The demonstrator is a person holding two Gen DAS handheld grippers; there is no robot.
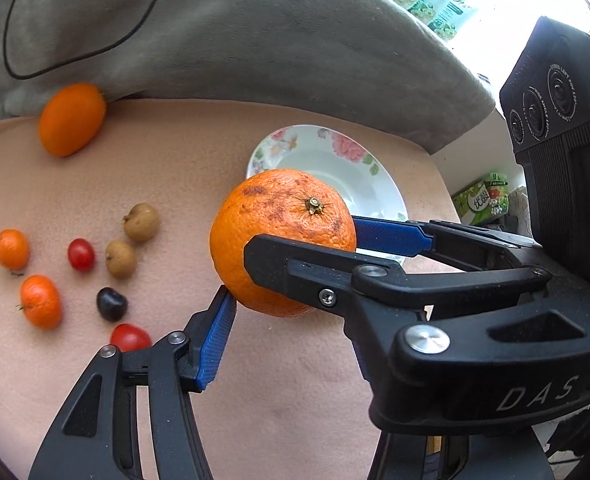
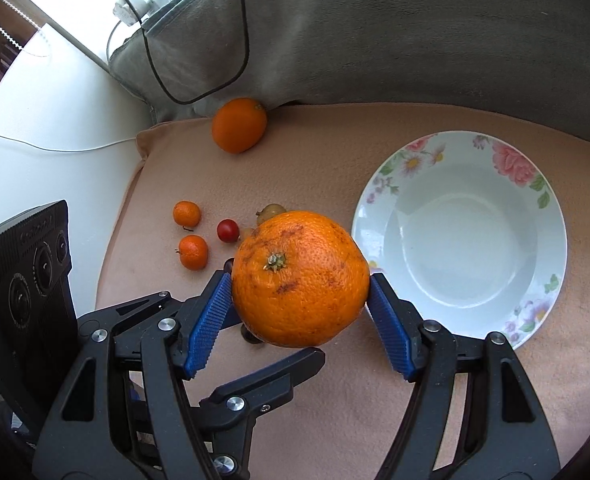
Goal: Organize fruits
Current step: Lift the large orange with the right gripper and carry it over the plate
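A large orange point(image 2: 299, 278) with brown blemishes is clamped between the blue pads of my right gripper point(image 2: 299, 284), held above the peach cloth just left of the empty floral plate point(image 2: 551, 216). In the left wrist view the same orange point(image 1: 271, 220) is crossed by the right gripper point(image 1: 301, 250). My left gripper's left fingertip point(image 1: 221, 320) touches the orange's underside; its other finger is hidden. A smooth orange point(image 1: 72, 119) lies far left by the grey blanket. Small mandarins point(image 1: 40, 301), cherry tomatoes point(image 1: 81, 255), longans point(image 1: 141, 222) and a dark grape point(image 1: 112, 304) lie left.
The grey blanket point(image 2: 375, 32) with a black cable point(image 2: 199, 96) rises behind the cloth. The cloth's left edge point(image 2: 127, 200) drops to a white surface. A green box point(image 1: 481, 198) stands far right beyond the plate point(image 1: 359, 176).
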